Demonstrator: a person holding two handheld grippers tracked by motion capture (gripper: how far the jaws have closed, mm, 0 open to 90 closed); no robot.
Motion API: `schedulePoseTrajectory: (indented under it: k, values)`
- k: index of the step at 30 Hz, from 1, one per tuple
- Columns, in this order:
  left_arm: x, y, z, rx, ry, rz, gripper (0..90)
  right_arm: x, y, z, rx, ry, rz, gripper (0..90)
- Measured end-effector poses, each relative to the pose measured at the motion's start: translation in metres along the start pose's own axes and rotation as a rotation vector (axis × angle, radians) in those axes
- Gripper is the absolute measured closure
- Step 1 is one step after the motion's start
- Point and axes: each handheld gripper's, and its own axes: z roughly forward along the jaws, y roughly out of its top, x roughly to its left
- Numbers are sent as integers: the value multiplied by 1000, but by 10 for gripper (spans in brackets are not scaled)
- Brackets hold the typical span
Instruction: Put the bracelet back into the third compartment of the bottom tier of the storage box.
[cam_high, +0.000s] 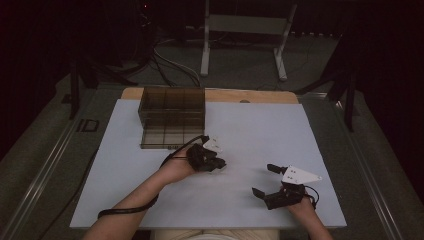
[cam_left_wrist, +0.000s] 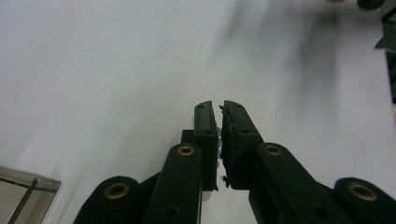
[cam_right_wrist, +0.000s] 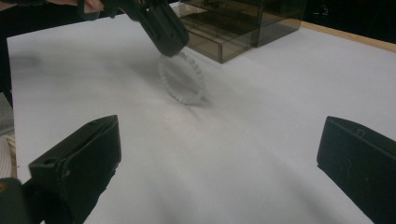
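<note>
Now left gripper (cam_right_wrist: 173, 50) pinches bead bracelet (cam_right_wrist: 183, 80), loop dangling, low end grazing white table (cam_high: 260, 125). Lift clear, carry steadily to smoked box (cam_high: 172, 117) (avoid swinging). Right gripper (cam_high: 274, 181) spread wide, empty.

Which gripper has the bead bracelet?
The left gripper, jaws shut on the white bead bracelet dangling near the smoked box. The right gripper is open, empty.

Left gripper (cam_high: 218, 163) fingers pinched together; right gripper (cam_high: 265, 180) fingers spread.
</note>
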Motion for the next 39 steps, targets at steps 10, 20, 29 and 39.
schedulePoseTrajectory:
  k: [10,20,29,39]
  values:
    - [4,6,-15,-50,-40,-13,870,0,0,0,0,-1,2,0]
    - [2,15,-30,-73,-30,6,870,0,0,0,-1,0,3,0]
    - [5,19,-42,-79,-12,8,869,0,0,0,-1,0,2,0]
    - [15,22,-59,-93,25,0,870,0,0,0,-1,1,3,0]
